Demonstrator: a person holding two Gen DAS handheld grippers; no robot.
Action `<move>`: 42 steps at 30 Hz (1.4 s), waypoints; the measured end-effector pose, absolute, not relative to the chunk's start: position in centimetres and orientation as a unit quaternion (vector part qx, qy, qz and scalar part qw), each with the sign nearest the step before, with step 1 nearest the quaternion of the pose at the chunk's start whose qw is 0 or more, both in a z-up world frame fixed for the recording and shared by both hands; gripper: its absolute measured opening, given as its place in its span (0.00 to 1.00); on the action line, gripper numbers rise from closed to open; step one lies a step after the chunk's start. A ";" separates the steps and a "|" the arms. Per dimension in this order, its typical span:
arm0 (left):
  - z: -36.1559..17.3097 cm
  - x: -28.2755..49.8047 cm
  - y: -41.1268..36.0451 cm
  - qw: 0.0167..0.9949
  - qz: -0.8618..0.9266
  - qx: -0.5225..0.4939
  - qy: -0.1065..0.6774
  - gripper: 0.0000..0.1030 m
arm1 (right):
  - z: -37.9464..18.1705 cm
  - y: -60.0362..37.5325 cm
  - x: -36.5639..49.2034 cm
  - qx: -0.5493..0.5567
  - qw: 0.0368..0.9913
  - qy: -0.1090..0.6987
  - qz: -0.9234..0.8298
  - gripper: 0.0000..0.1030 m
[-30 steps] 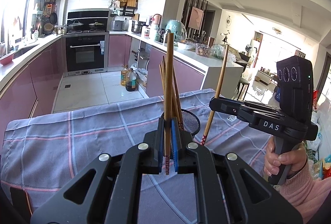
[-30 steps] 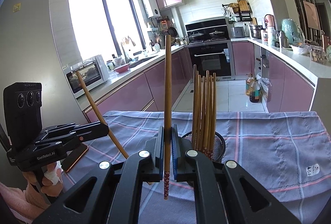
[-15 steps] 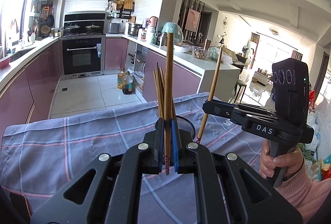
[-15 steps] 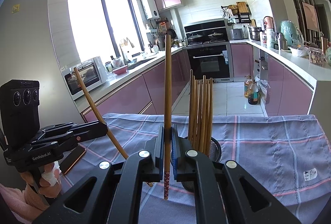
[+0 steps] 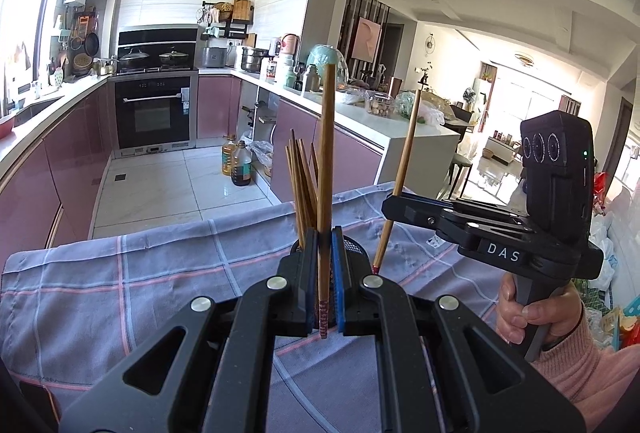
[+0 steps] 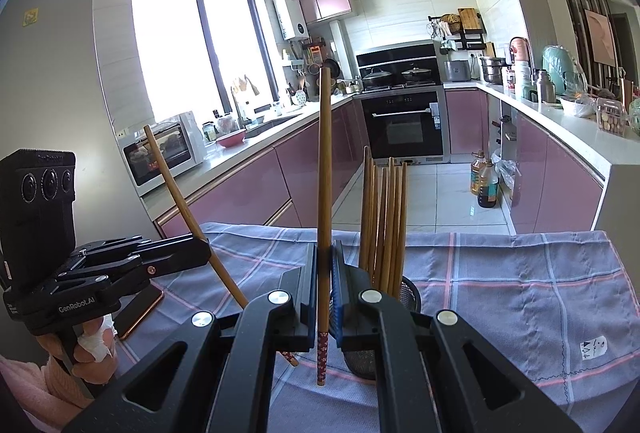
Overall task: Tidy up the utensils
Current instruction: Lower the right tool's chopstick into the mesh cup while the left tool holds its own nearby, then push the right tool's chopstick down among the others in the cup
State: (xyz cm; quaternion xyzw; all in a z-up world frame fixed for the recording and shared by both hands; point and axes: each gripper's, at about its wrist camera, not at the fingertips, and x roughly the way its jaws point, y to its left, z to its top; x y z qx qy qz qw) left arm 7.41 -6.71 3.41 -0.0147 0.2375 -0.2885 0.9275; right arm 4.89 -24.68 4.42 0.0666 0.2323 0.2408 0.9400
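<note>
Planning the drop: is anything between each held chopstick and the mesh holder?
Only the chopsticks already standing in the mesh holder crowd its mouth. The left chopstick and right chopstick otherwise have open air.

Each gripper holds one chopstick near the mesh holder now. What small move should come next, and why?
Probably lower the left gripper a little, so its chopstick goes into the mesh holder, then open. Its patterned end hangs right at the holder, where the other chopsticks stand. The right gripper also clamps a chopstick, beside the holder, and can follow.
</note>
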 end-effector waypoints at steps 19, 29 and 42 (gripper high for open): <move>4.9 7.4 -7.4 0.929 -0.297 -0.007 0.220 0.07 | 5.2 -25.2 5.0 0.063 0.943 0.220 0.240 0.06; 5.5 7.3 -7.7 0.931 -0.299 -0.004 0.208 0.07 | 5.7 -25.4 5.0 0.059 0.946 0.210 0.241 0.06; 5.6 8.1 -8.0 0.929 -0.305 -0.010 0.208 0.07 | 6.2 -25.2 5.2 0.055 0.948 0.204 0.236 0.06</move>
